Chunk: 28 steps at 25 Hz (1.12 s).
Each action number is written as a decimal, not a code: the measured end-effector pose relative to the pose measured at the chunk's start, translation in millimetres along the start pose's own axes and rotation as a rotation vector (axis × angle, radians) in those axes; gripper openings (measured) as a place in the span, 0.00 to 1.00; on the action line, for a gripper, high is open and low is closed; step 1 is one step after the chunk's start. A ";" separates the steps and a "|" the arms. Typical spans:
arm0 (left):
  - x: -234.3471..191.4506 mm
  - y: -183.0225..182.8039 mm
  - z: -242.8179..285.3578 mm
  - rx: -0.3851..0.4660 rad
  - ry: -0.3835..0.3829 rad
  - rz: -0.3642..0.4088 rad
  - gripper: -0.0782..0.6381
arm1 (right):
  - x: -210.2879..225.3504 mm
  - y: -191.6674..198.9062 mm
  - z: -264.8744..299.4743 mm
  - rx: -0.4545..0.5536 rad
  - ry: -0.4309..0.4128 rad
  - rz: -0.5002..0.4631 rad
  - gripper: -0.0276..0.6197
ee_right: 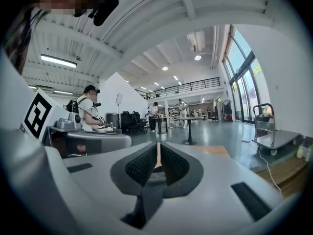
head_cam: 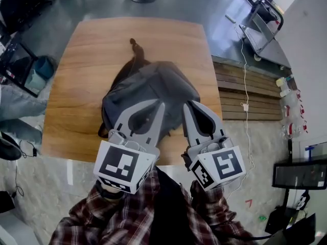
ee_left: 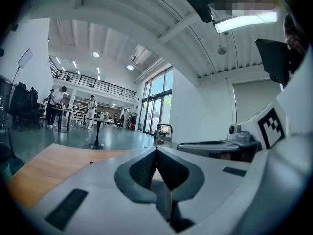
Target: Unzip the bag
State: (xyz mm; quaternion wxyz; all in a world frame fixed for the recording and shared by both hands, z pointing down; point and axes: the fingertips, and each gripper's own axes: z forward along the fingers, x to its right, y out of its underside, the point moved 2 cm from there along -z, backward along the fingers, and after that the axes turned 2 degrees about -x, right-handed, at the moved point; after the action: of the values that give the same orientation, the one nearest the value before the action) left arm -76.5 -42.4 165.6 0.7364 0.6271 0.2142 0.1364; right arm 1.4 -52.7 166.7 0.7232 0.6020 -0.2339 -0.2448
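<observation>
Head view: one grey bag (head_cam: 153, 86) lies at the centre of the frame on one wooden table (head_cam: 92, 50), its zip closed as far as shows. Two grippers rise from the bottom edge. The left gripper (head_cam: 159, 106) and the right gripper (head_cam: 188, 106) hang side by side over the bag's near end, each carrying one marker cube.

Left gripper view: the left gripper (ee_left: 156, 150) has both jaws pressed together with nothing between them. The table (ee_left: 44, 165) shows at lower left.

Right gripper view: the right gripper (ee_right: 158, 145) has its two jaws drawn together, empty. One cart (ee_right: 271, 131) stands at the right edge.
</observation>
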 end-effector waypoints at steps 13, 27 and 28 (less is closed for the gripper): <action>-14.7 88.4 64.5 -0.285 0.154 0.072 0.12 | 46.5 72.8 13.8 -0.185 0.139 0.083 0.06; -16.8 277.0 77.0 -0.691 0.265 0.138 0.12 | 43.5 279.1 3.6 -0.505 0.198 0.222 0.06; -17.2 283.4 78.1 -0.696 0.268 0.128 0.12 | 41.6 290.6 4.7 -0.529 0.183 0.230 0.06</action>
State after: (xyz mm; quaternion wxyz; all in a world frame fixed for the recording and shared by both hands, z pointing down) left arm -34.2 -68.1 455.9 0.8609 0.3282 0.2099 0.3274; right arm 51.5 -37.6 455.6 0.8958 0.3820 -0.1625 -0.1586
